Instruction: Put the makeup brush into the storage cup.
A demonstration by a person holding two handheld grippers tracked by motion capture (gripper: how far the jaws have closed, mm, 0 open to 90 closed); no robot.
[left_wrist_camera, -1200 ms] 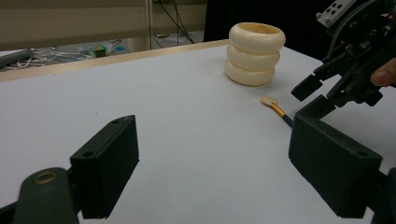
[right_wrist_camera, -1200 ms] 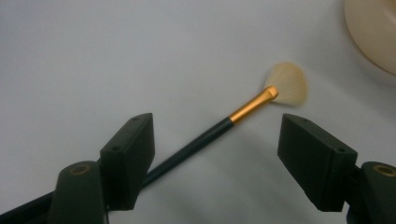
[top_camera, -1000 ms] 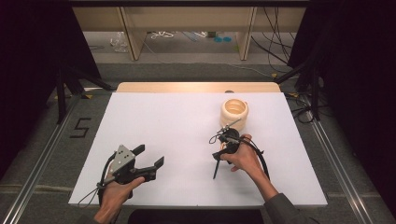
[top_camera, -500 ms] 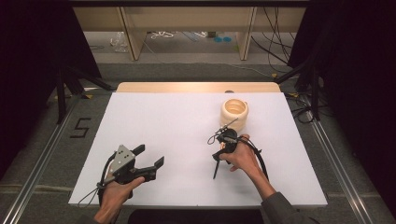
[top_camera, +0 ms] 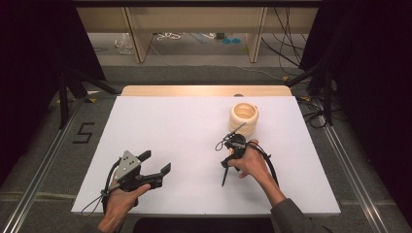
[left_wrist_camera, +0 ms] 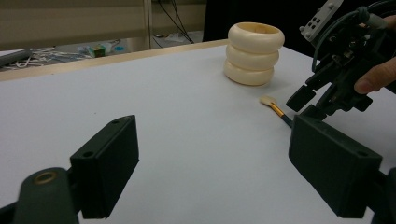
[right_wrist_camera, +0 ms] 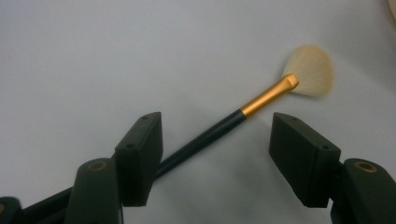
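A makeup brush (right_wrist_camera: 224, 126) with a black handle, gold ferrule and pale fan bristles lies flat on the white table (top_camera: 170, 126). My right gripper (right_wrist_camera: 217, 156) points down over it, open; its jaws have just been closing, with the handle between them and the pads clear of it. In the high view the right gripper (top_camera: 232, 150) is just in front of a cream ringed holder (top_camera: 243, 119), and the brush handle (top_camera: 224, 177) sticks out toward me. My left gripper (top_camera: 155, 163) rests open and empty at the front left, facing the holder (left_wrist_camera: 254, 53), the brush (left_wrist_camera: 273, 105) and the right gripper (left_wrist_camera: 313, 100).
The table's far edge shows a wooden strip (top_camera: 204, 91). Beyond it stand shelf legs and loose cables on the floor (top_camera: 194, 39). Metal rails (top_camera: 43, 165) run along both sides of the table.
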